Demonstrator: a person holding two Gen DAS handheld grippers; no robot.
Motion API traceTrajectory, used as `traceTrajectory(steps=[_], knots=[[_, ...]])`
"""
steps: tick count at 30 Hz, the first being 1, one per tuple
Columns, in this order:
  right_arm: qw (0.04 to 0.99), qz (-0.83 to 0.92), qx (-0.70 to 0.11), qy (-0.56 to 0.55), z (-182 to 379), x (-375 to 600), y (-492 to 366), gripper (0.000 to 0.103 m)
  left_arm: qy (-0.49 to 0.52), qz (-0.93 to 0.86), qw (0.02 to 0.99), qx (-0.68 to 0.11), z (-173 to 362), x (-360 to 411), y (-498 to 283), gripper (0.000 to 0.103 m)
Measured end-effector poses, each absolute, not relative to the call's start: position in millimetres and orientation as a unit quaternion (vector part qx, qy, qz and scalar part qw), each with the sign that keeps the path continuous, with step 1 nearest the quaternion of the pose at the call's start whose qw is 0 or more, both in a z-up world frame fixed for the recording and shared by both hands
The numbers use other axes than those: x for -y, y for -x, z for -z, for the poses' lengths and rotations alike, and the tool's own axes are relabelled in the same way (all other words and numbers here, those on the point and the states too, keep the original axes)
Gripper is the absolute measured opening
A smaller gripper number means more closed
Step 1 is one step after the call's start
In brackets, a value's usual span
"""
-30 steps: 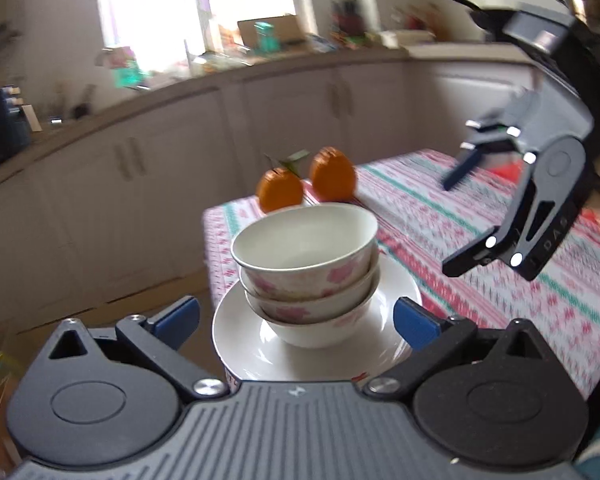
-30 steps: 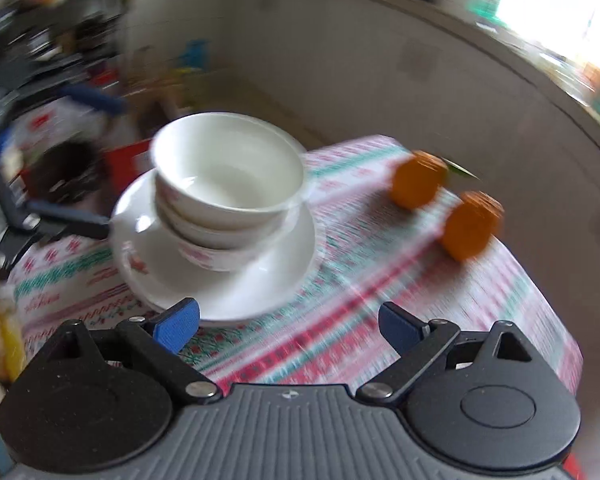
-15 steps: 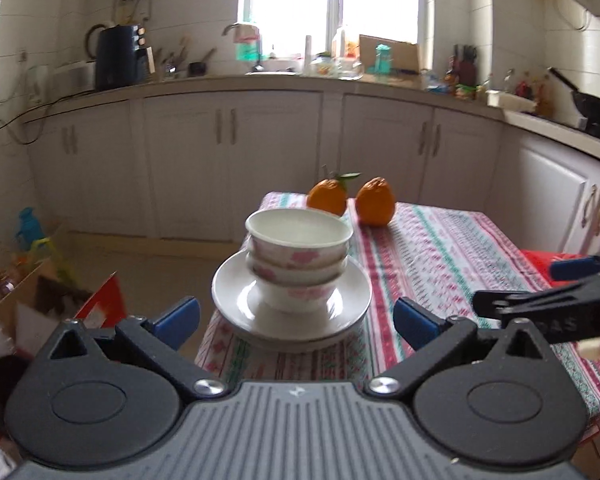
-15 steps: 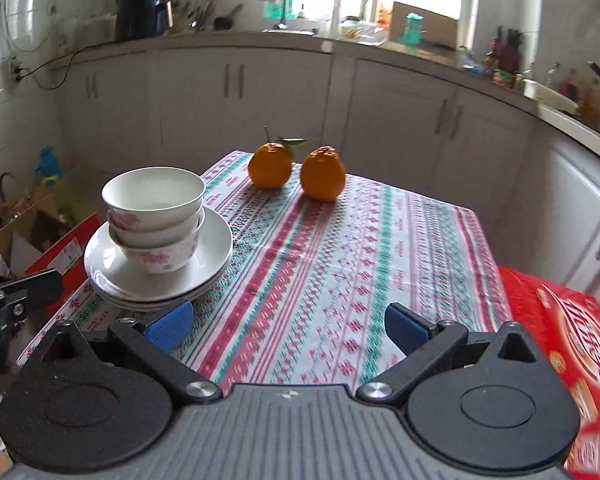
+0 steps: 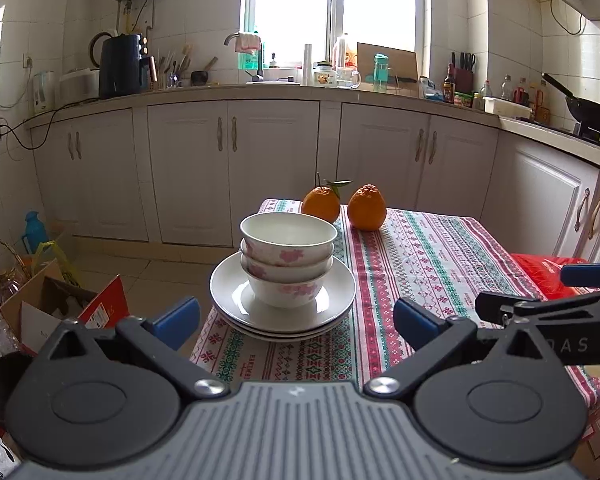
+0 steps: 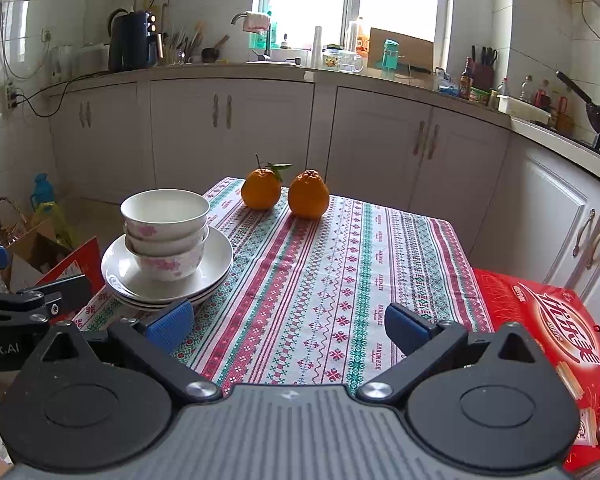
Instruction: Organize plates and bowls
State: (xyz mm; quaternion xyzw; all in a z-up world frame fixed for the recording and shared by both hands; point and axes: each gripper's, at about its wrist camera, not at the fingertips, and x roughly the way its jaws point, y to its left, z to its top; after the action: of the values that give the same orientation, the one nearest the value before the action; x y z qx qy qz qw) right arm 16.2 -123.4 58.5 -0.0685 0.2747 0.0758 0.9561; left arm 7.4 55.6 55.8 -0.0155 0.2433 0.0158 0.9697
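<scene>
Three white bowls with pink flowers (image 5: 287, 264) are nested on a stack of white plates (image 5: 228, 300) at the near left part of the table; they also show in the right wrist view (image 6: 164, 236), on the plates (image 6: 216, 264). My left gripper (image 5: 296, 320) is open and empty, just short of the stack. My right gripper (image 6: 286, 326) is open and empty over the tablecloth, to the right of the stack. The right gripper's fingers (image 5: 540, 308) show at the right of the left wrist view.
Two oranges (image 5: 344, 206) sit at the table's far edge on the patterned tablecloth (image 6: 340, 272). A red box (image 6: 548, 320) lies at the right. Cardboard boxes and bags (image 5: 40, 300) stand on the floor at the left. Kitchen cabinets (image 5: 260, 168) run behind.
Both grippers have pulled back from the stack and levelled out. The stack of bowls and plates now looks farther away and stands still on the table.
</scene>
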Motion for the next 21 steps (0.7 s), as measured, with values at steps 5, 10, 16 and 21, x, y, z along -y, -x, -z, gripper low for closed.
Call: traceTrajectory(steps=[5,10,16,21], knots=[[0.956,-0.071,-0.276,0.07,-57.2,122.9,-14.1,0.103,0.019,-0.013,0.969,-0.247,-54.2,-54.2,-6.3,0.102],[0.956,-0.066,-0.276,0.069,-56.9,123.6,-14.0,0.103,0.019,-0.018,0.969,-0.247,-55.3,-53.4,-6.6,0.102],[0.958,-0.063,-0.272,0.072,-57.2,122.3,-13.9,0.103,0.02,-0.018,0.969,-0.247,-56.0,-53.5,-6.6,0.102],[0.958,-0.062,-0.271,0.072,-57.6,122.4,-13.5,0.103,0.021,-0.018,0.969,-0.247,-55.7,-53.5,-5.8,0.102]])
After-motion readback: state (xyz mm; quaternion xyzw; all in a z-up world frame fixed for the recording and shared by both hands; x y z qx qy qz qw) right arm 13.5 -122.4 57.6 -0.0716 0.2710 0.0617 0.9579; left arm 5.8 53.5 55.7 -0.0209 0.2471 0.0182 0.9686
